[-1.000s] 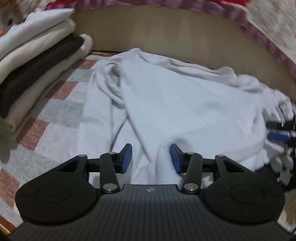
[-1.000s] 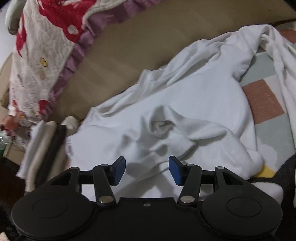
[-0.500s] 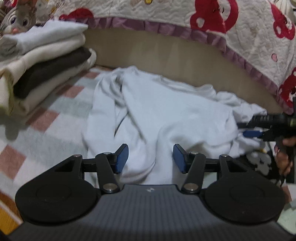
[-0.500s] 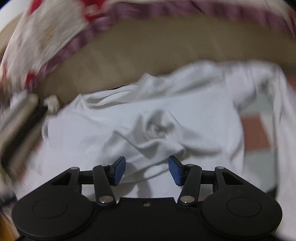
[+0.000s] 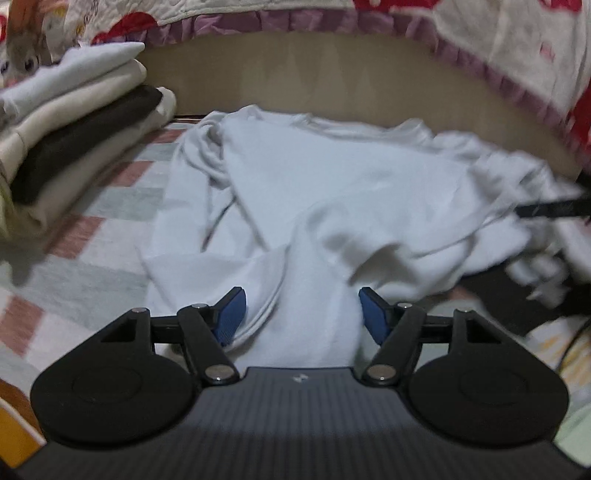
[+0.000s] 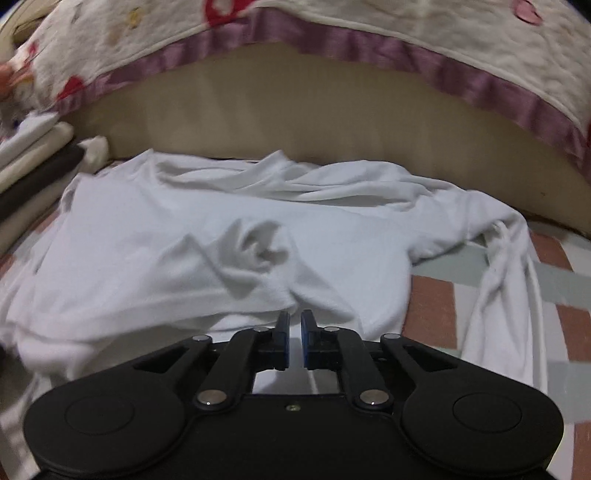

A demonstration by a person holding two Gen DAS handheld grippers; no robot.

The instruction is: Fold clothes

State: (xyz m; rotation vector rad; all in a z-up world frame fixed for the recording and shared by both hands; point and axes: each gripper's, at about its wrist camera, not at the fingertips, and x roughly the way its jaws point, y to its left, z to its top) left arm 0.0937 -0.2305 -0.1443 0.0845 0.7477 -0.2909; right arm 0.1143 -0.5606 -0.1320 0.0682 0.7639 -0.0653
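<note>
A crumpled white long-sleeved garment [image 5: 332, 192] lies spread on a checked mat [image 5: 92, 229]. My left gripper [image 5: 301, 317] hovers over its near edge, jaws opening wide; a fold of the cloth lies between the blue pads without being pressed. In the right wrist view the same garment [image 6: 184, 251] fills the middle. My right gripper [image 6: 294, 332] is at its near hem with jaws closing to a narrow slit, and the fabric puckers into the tips. The right gripper [image 5: 550, 210] shows as a blurred dark bar at the garment's right side.
A stack of folded clothes [image 5: 74, 147], white, cream and dark brown, stands at the left on the mat [image 6: 436, 306]. A beige bed base [image 5: 332, 81] runs behind, under a red-patterned quilt [image 6: 406, 26] with a purple frill. One sleeve [image 6: 509, 280] trails right.
The left gripper's jaws have spread wider and it has shifted along the garment's near edge. The right gripper has rolled level, and its jaws have gone from wide apart to nearly together at the hem.
</note>
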